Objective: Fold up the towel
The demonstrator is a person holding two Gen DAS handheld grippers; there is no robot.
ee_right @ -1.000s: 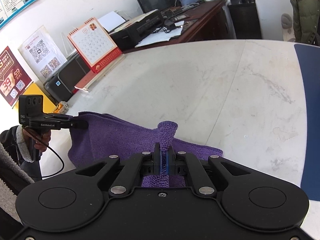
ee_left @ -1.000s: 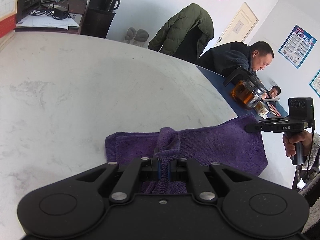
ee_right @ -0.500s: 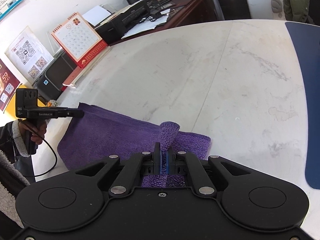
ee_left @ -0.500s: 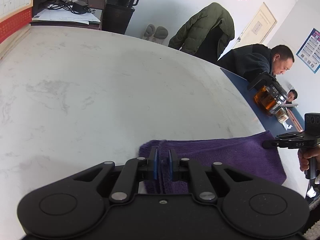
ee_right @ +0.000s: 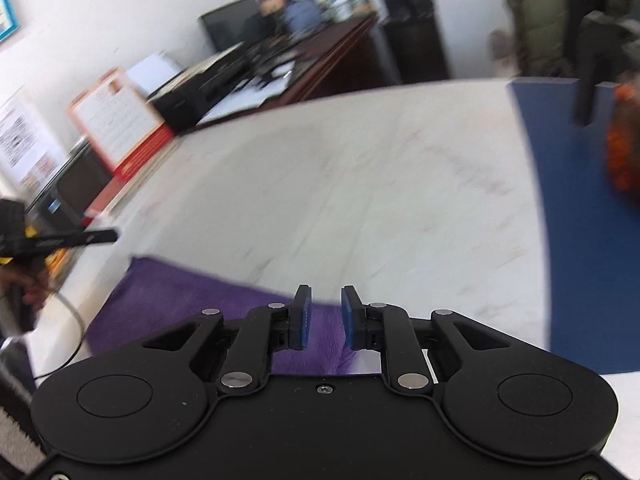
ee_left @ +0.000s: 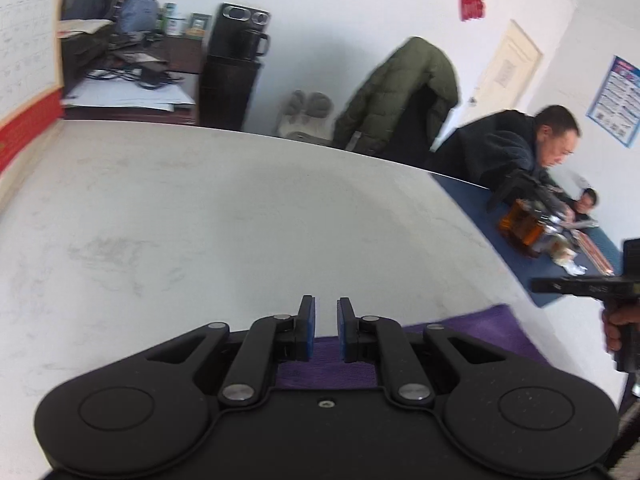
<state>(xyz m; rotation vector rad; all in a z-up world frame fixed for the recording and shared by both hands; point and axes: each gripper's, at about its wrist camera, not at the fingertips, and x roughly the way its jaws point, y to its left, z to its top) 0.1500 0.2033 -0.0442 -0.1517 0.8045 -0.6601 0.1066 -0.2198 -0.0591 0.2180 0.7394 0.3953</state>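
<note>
A: Containers first. One glass teapot (ee_left: pixel 520 226) on the blue mat (ee_left: pixel 560 276) at the far right of the surface (ee_left: pixel 200 208); amber liquid inside. In the right wrist view it is only an orange blur at the right edge.

B: A black mug (ee_left: pixel 252 45) on the dark cabinet at the back wall. Contents not visible.

A: Towel (ee_right: pixel 180 300): purple, lying flat on the near edge of the surface, below and behind both tongs' tips.

B: Left tongs (ee_left: pixel 326 312): slightly spread, nothing between the pads (ee_left: pixel 310 328). Towel shows through the gap lower down, apart from the pads.

A: Right tongs (ee_right: pixel 326 304): same, slightly spread, empty. Towel under the gap; its right end stops just below the right finger.

B: Each view catches the other tongs held out at the side in a hand (ee_left: pixel 618 326), tip above the towel's end, not touching that I can tell.

A: Against the earlier frames: a second ago both tongs pinched a raised tuft of towel. Half a second ago the left had parted a little; the right was still pinching.

B: Both jaws have just been opening. Tufts are gone, cloth lies flat, and less of it shows ahead of the tips. Right view is blurred.
</note>
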